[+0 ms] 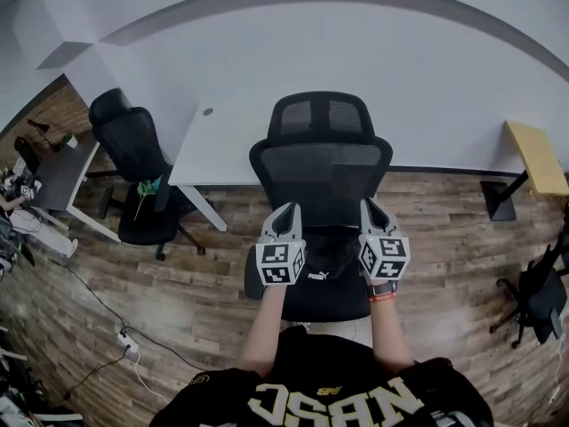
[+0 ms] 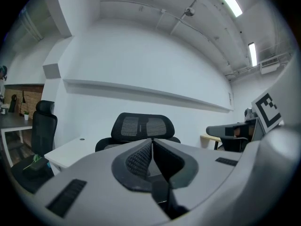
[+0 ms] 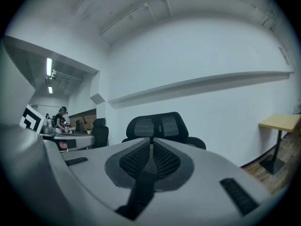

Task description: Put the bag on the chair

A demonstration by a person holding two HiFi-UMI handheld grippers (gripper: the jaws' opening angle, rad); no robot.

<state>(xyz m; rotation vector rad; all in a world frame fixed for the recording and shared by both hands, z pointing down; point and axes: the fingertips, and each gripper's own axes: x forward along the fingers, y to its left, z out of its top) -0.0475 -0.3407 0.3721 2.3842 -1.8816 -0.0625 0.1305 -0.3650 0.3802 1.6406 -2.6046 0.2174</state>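
A black office chair with a mesh back and headrest stands right in front of me. A black bag with a small white logo lies on its seat. My left gripper hovers over the seat's left side and my right gripper over its right side, with the bag between and below them. Both point at the backrest. In the left gripper view the left gripper is shut, pads together, nothing between them. The right gripper is shut the same way, aimed at the headrest.
A white desk stands behind the chair on the left, with a second black chair beside it. A wooden side table is at the right wall and another chair at far right. Cables and a power strip lie on the wood floor.
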